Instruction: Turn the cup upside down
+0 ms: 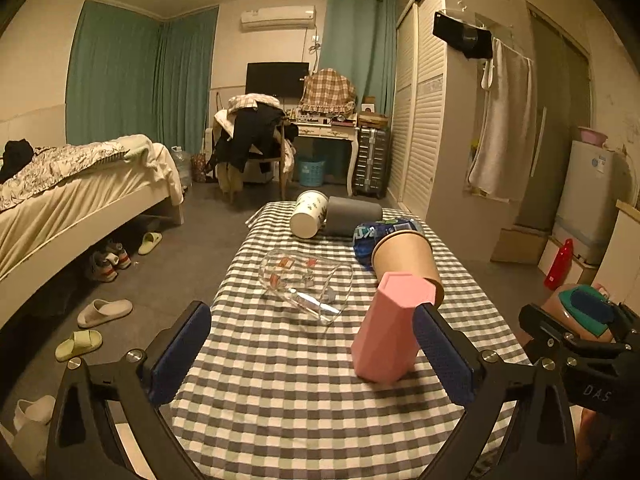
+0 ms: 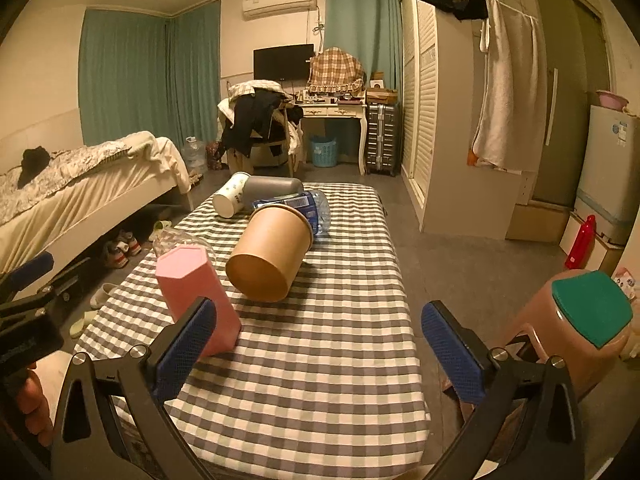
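Note:
A pink hexagonal cup (image 1: 390,330) stands on the checked table (image 1: 288,400), closed end up; it also shows in the right wrist view (image 2: 196,300). My left gripper (image 1: 312,354) is open and empty, its right finger (image 1: 444,354) close beside the pink cup. My right gripper (image 2: 320,350) is open and empty, its left finger (image 2: 186,346) just in front of the pink cup. A brown paper cup (image 2: 270,254) lies on its side behind it. A clear glass (image 1: 306,286) lies on its side at mid table.
A white printed cup (image 1: 308,214), a grey cup (image 1: 354,216) and a blue-labelled bottle (image 1: 378,234) lie at the table's far end. A brown stool with a green top (image 2: 580,320) stands right of the table. A bed (image 1: 80,192) and slippers are on the left.

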Tool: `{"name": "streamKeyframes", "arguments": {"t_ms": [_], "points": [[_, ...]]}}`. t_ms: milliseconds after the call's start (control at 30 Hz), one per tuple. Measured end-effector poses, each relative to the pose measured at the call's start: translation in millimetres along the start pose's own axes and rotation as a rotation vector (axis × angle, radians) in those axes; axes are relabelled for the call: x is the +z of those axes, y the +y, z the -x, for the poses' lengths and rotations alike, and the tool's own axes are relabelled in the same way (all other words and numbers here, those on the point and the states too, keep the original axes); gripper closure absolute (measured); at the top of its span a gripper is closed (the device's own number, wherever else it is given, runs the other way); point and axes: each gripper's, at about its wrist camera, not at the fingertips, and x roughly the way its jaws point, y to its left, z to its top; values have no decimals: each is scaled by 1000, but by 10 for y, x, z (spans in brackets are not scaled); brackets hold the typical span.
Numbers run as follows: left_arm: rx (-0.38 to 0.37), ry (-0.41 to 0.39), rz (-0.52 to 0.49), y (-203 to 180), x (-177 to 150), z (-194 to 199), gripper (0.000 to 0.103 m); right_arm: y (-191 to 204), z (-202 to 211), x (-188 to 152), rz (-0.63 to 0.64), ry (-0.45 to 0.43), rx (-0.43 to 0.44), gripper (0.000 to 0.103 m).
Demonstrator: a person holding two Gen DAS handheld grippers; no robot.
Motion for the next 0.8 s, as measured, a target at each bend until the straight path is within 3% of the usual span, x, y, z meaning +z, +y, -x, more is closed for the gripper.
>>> {"name": "streamKeyframes", "arguments": {"t_ms": [367, 800], "points": [[17, -10, 67, 221, -1, 80, 0, 134, 35, -27, 47, 5, -9, 0], [37, -8, 60, 277, 15, 83, 0, 159, 9, -63, 59, 15, -12, 0]]}}
